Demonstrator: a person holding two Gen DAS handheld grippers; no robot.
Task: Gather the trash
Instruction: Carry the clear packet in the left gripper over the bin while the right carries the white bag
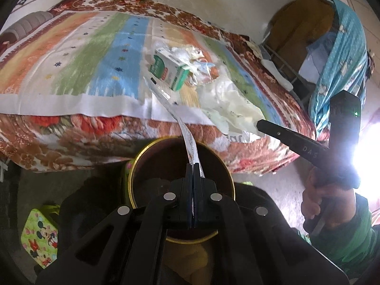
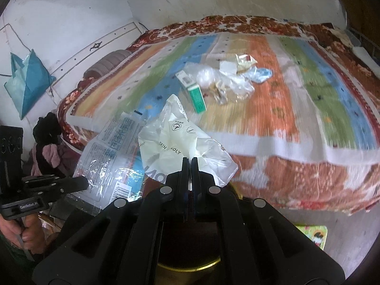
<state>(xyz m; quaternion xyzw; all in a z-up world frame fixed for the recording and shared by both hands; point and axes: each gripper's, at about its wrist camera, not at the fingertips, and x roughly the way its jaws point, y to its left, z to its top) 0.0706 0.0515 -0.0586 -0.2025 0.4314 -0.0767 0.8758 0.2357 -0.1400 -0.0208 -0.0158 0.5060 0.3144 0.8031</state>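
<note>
Now, from your left wrist view, your left gripper point(image 1: 192, 166) has its fingers pinched narrow on a clear printed wrapper point(image 1: 171, 109). That wrapper is seen edge-on as a long thin strip, its long axis running from your fingertips up and away toward the bed point(image 1: 71, 130), its far end near the green and white carton point(image 1: 169, 71). Directly below your fingers sits the round brown bin point(image 1: 142, 166) with its gold rim, so you look to be at the drop-off step: next you need only part the fingers over the opening and let the wrapper fall, minding that its far end clears the rim. Your right gripper point(image 1: 260, 124) comes in from the right side, clamped on a crumpled white plastic bag point(image 1: 228, 104) at the bed's edge.

From your right wrist view, the right gripper point(image 2: 189, 160) is closed tight on that white bag point(image 2: 180, 142), which fans up and away from the fingertips with no clear long axis. A gold rim point(image 2: 190, 267) shows beneath, so this piece probably goes in next. To the left, the left gripper point(image 2: 83, 182) holds the wrapper point(image 2: 111, 152) broadside, its length slanting up toward the bed. More trash point(image 2: 225, 80) remains in a loose pile mid-bed, beside the carton point(image 2: 193, 91), whose long axis points roughly toward you.
</note>
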